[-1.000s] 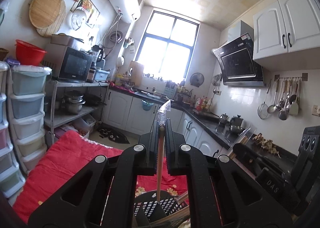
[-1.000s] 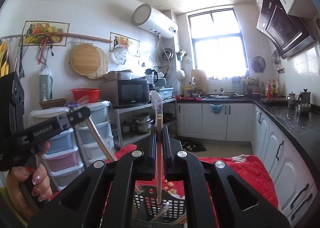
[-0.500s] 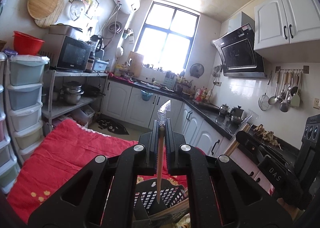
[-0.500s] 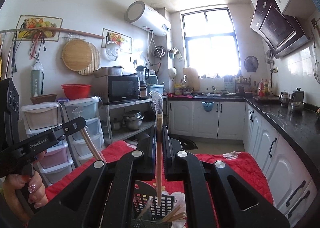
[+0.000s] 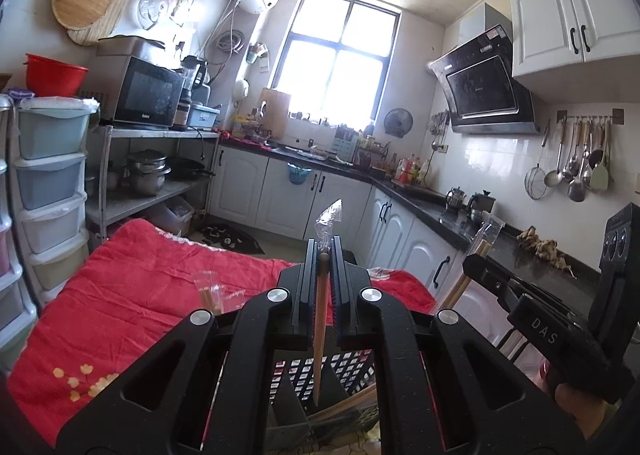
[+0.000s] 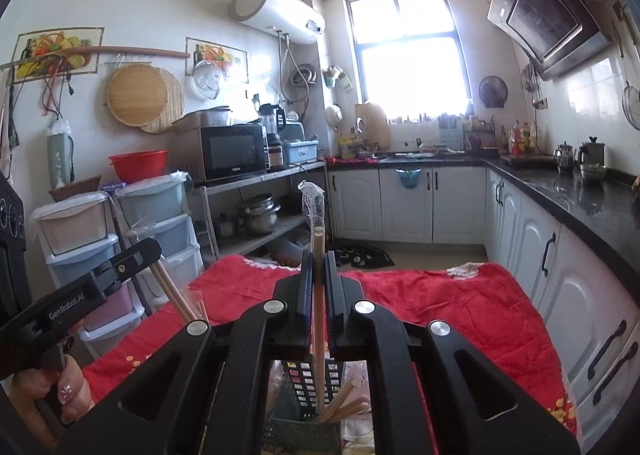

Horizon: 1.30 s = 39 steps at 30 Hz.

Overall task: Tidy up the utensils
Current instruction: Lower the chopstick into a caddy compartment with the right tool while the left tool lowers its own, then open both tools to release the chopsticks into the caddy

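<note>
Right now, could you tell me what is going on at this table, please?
A person holds a gripper in each hand. The left gripper and the right gripper are each shut on a wrapped pair of chopsticks, held upright, tips down, over the black utensil basket on the red cloth. Loose chopsticks already lie in the basket.

Left gripper [image 5: 324, 255]: lower than a second ago — its chopstick [image 5: 320, 331] tip now well inside the holder [image 5: 344, 371].
Right gripper [image 6: 319, 259]: also sunk — its stick [image 6: 319, 335] now reaches down among those in the basket.
Red cloth [image 5: 132, 287]: more in view.
</note>
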{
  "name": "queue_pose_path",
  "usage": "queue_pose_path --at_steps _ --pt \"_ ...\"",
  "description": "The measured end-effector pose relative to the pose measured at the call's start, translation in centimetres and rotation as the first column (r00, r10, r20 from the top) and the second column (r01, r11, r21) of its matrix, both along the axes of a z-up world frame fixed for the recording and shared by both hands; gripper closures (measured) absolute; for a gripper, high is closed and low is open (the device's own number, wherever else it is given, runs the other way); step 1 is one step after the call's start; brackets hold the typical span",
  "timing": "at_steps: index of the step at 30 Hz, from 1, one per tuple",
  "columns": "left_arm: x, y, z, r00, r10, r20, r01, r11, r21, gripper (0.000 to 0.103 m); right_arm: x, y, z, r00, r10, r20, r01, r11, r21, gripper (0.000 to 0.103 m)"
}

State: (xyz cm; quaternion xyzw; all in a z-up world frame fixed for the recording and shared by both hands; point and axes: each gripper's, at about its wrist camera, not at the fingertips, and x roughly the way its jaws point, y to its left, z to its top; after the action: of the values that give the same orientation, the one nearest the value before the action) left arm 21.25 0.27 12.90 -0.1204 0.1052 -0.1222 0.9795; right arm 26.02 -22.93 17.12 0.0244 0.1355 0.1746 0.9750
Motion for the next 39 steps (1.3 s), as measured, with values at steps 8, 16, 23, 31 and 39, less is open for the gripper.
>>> queue_pose_path --at_steps 8,16,23,31,39 --pt "0.6 0.0 -1.5 0.998 -0.013 -0.054 0.012 1.0 -0.01 0.098 0.1 -0.3 -0.8 0.999 -0.018 -0.041 0.018 1.0 0.0 0.087" --pt "-0.1 0.7 -1.7 0.996 -0.02 -0.088 0.018 0.999 -0.032 0.07 -1.3 -1.0 -0.3 0.999 -0.022 -0.037 0.022 1.0 0.003 0.072" --pt "-1.1 1.6 -1.5 0.994 -0.014 -0.108 0.008 0.998 -0.058 0.039 -2.6 -1.9 -0.2 0.998 -0.036 -0.054 0.037 0.999 0.013 0.063" --pt "-2.5 2.4 -1.9 0.989 -0.026 -0.144 0.018 0.998 -0.061 0.013 -4.5 -3.2 -0.9 0.995 -0.047 -0.089 0.048 0.999 0.015 0.055" --pt "-4.0 2.8 -2.8 0.986 -0.019 -0.167 0.009 0.998 -0.059 0.011 -6.0 -3.7 -2.1 0.991 -0.045 -0.127 0.048 0.999 0.016 0.05"
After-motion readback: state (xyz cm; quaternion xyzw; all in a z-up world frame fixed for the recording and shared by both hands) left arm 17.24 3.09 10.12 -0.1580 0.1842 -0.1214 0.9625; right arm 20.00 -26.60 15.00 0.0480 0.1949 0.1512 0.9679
